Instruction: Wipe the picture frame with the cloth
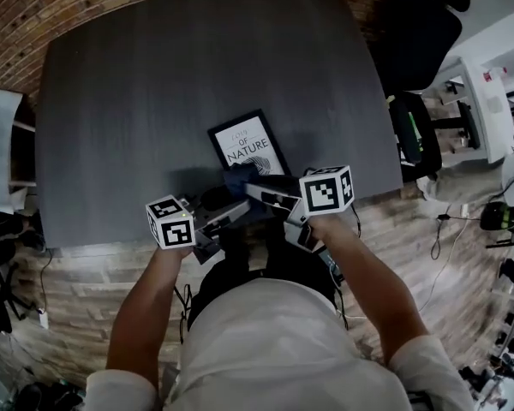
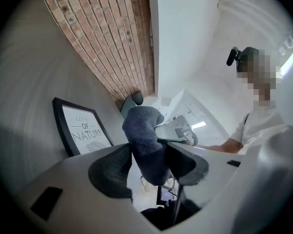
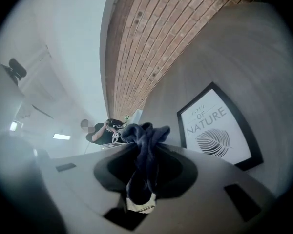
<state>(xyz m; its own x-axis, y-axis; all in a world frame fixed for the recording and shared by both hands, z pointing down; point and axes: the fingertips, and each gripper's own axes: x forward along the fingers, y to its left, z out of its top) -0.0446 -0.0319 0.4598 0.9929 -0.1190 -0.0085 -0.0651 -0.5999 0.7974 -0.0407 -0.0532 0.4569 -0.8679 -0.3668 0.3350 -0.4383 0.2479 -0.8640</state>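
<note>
The picture frame (image 1: pixel 248 144), black-edged with a white "NATURE" print, lies flat on the dark table (image 1: pixel 197 67) near its front edge; it also shows as the frame (image 2: pixel 83 128) and the frame (image 3: pixel 217 126). Just in front of it a dark blue cloth (image 1: pixel 240 176) hangs above the table edge. My right gripper (image 1: pixel 253 191) (image 3: pixel 145 160) is shut on the cloth (image 3: pixel 145 152), which is bunched between its jaws. My left gripper (image 1: pixel 227 217) (image 2: pixel 149 155) faces it with jaws spread wide, and the cloth (image 2: pixel 145 140) hangs between them.
A black office chair (image 1: pixel 420 32) stands at the table's far right corner. A brick wall (image 1: pixel 34 7) runs behind the table. Wooden floor (image 1: pixel 428 229) and cables lie to the right. The person's body is close below the grippers.
</note>
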